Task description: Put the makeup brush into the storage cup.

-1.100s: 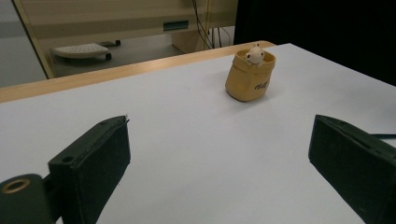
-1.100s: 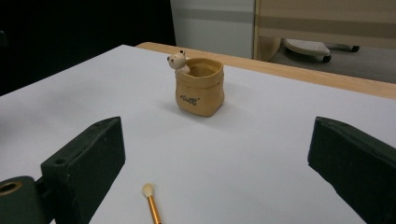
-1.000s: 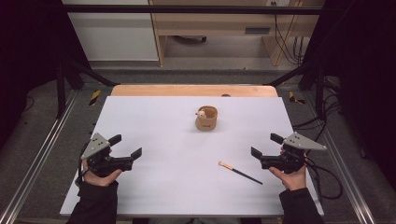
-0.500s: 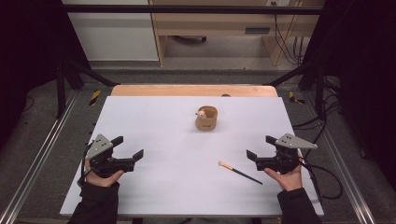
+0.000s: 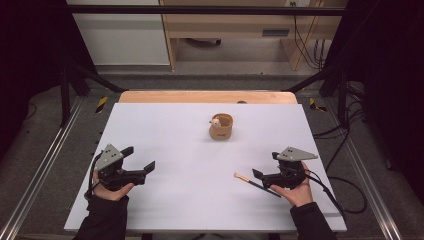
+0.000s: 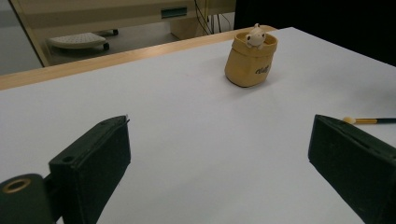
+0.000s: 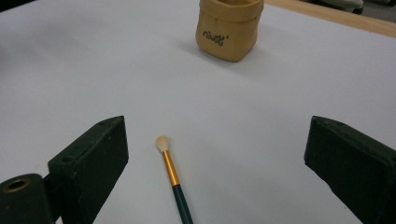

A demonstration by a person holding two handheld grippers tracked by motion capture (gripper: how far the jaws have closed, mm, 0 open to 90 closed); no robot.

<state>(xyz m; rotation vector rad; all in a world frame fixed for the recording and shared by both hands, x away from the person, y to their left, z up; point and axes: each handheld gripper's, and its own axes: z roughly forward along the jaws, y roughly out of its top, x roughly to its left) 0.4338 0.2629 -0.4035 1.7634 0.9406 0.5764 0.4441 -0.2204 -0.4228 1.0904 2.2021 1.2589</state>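
Note:
A small tan pot [image 5: 221,127] with a pale figure on its rim stands upright at the middle back of the white board [image 5: 165,135]. A thin brush [image 5: 248,181] with a pale tip, gold ferrule and dark handle lies flat at the front right. My right gripper [image 5: 265,165] is open just over the brush's handle end. In the right gripper view the brush [image 7: 172,177] lies between the jaws, nearer the left one, with the pot [image 7: 228,30] beyond and the right gripper [image 7: 215,122] open. My left gripper [image 5: 139,159] is open at the front left, empty. The left gripper view shows the left gripper [image 6: 219,123], pot [image 6: 250,60] and brush [image 6: 369,121].
The white board lies on a wooden table whose far edge [image 5: 200,96] shows behind it. Metal frame rails [image 5: 45,165] run along both sides. Cables [image 5: 345,185] trail off the right side. A pale cabinet [image 5: 225,25] stands on the floor beyond.
My right gripper has moved left across the board until its jaws reach over the brush handle. My left gripper has drifted slightly right and toward the front. Pot and brush have stayed put.

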